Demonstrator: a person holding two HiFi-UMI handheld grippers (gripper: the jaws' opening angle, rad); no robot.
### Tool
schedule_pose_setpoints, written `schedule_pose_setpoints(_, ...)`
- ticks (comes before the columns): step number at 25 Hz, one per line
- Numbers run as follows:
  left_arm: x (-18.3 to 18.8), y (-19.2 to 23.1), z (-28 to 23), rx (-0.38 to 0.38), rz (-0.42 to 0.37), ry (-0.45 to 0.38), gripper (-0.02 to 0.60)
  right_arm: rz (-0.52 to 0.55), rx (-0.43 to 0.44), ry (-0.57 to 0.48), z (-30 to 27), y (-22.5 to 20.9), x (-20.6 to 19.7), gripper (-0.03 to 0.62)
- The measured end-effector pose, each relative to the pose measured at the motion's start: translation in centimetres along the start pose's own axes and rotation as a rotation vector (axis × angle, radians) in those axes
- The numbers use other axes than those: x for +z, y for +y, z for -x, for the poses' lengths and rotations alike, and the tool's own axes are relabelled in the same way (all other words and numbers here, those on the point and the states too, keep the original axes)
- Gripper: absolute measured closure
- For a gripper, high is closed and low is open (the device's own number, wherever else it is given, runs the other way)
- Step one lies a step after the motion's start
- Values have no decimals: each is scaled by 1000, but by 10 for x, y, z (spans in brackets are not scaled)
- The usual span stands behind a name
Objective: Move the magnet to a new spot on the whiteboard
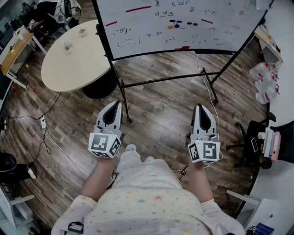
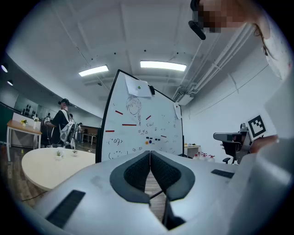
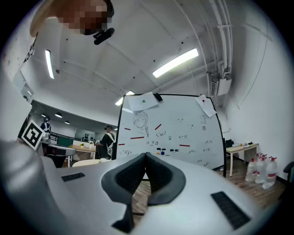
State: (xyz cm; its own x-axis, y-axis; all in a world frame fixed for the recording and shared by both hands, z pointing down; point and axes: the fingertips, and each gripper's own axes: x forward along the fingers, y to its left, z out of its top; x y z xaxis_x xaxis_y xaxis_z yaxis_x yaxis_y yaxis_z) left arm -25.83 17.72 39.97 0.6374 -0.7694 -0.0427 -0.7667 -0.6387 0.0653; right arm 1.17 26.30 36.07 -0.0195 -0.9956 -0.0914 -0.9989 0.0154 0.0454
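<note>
Magnet: small round pieces on the whiteboard; an orange magnet touches or nearly touches a blue magnet, with black pieces just above. The task does not say which one is meant.
Position: about midway between the left and right edges of the whiteboard, nearer its bottom edge than its top edge, among small marker doodles.
Likely handling: a light, stiff disc with a smooth, probably slippery cap, held to the surface by magnetic pull alone; it should not deform under the pads, but could slip out of a shallow pinch.
Where to take hold: across the rim, one pad on each side and close to the board face; then peel it off or slide it along.
Red bars: several on the board, well apart from the round pieces; whether they are strip magnets or marker strokes cannot be told.
Left tool: jaws pressed fully together, nothing between them; held level, facing the board and well apart from it.
Right tool: pads meeting at the tips, empty; likewise level and well short of the board.
Support: a black frame carries the board on a wooden floor.
Stage: approach not yet made; the jaws must open before any grasp.
</note>
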Motion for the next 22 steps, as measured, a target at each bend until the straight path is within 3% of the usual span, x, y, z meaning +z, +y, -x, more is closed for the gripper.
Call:
schedule_pose_setpoints(13,8,-16,-2,17,-21,3,566,-54,15,-41,11,-12,8,591)
schedule_pose_setpoints(18,25,-22,-4,29,-29,-39,561,-56,8,-20,10,-21,9,505)
schedule_pose_setpoints(20,30,-20,-7,40,-33,-46,483,-63,7,-14,6,-23,7,455)
schedule_pose_setpoints(22,35,-16,-8,54,-26,-66,447,-72,12,-15,0,-24,5,425)
